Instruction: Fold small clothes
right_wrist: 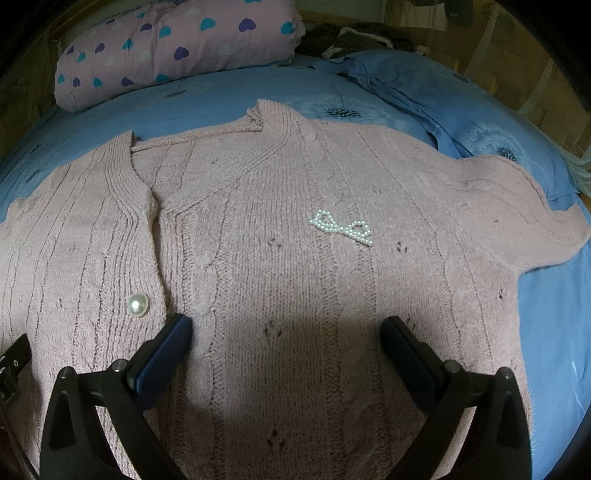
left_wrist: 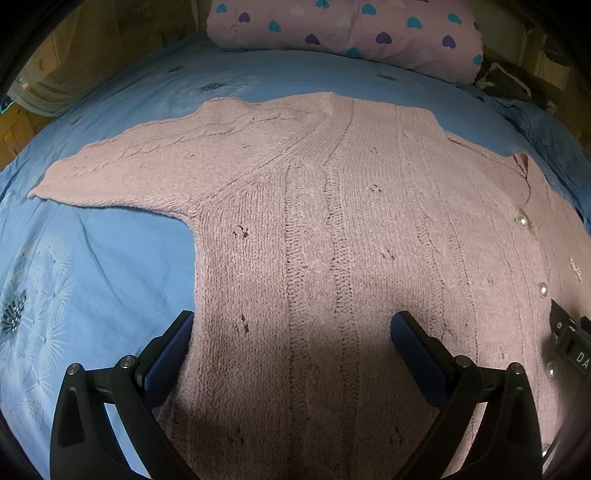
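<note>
Cardigan (left_wrist: 332, 221), pink cable knit: lies flat and face up on the bed (left_wrist: 110, 266), buttoned, both short sleeves spread out to the sides. Pearl buttons (left_wrist: 521, 221) run down the placket; beaded bow (right_wrist: 341, 227) on the right chest. Heart-print pillow (left_wrist: 351, 29) beyond the collar, clear of the garment.

Left gripper (left_wrist: 291, 339): spread wide, holding nothing, poised over the cardigan's left side edge near the hem.
Right gripper (right_wrist: 286, 339): likewise wide and empty, over the right front panel.

Step in hand, as judged: first fold not yet begun. Advice: pinch sleeve (left_wrist: 129, 166) at its cuff, take both knit layers, lay it across the body; keep the bow and buttons from snagging; smooth before folding hem to collar.
</note>
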### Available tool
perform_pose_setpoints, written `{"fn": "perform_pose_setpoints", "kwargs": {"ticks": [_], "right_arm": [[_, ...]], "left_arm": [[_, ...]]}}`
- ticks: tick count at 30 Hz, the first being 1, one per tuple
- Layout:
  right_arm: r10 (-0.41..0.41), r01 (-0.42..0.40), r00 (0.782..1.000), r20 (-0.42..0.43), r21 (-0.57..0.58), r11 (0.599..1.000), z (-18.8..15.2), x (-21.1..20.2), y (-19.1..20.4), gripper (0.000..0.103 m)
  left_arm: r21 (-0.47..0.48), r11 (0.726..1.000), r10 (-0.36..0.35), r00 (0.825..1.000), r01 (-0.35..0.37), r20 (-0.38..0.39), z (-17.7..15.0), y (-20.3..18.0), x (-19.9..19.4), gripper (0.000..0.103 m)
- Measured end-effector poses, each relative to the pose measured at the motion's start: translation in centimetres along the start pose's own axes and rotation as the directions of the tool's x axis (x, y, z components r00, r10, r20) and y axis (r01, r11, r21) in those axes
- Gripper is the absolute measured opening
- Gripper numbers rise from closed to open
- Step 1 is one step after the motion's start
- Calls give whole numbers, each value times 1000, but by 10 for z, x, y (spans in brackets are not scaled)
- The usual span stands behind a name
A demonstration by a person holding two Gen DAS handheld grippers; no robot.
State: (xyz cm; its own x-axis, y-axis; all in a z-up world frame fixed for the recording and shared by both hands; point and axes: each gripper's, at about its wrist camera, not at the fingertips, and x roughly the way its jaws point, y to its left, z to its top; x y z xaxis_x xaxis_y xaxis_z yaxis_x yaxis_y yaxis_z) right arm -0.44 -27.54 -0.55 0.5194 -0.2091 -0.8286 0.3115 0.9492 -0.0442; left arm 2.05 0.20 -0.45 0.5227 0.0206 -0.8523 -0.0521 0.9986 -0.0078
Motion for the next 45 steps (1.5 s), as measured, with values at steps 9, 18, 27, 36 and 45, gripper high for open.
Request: {"fn": "perform_pose_setpoints", "kwargs": {"ticks": [9, 18, 27, 36, 45], "right_arm": [[0, 0, 1000, 0, 0, 1000, 0, 0, 0, 103], [0, 0, 1000, 0, 0, 1000, 0, 0, 0, 103], [0, 0, 1000, 0, 0, 1000, -1, 0, 0, 103], [-25, 25, 1000, 1, -8, 1000, -1, -1, 6, 103], [8, -8, 1000, 3, 9, 1000, -2, -2, 1, 103]], "left_arm": [[-4, 1000, 0, 1000, 0, 0, 0, -2, -1, 89], [-14, 997, -81, 996, 80, -24, 5, 10, -6, 77], [-276, 957, -57, 993, 85, 106, 84, 212, -52, 71], [-579, 802, -31, 978, 148, 207, 107, 419, -5, 71], [-659, 750, 45, 989, 58, 138, 111, 453, 56, 57]]}}
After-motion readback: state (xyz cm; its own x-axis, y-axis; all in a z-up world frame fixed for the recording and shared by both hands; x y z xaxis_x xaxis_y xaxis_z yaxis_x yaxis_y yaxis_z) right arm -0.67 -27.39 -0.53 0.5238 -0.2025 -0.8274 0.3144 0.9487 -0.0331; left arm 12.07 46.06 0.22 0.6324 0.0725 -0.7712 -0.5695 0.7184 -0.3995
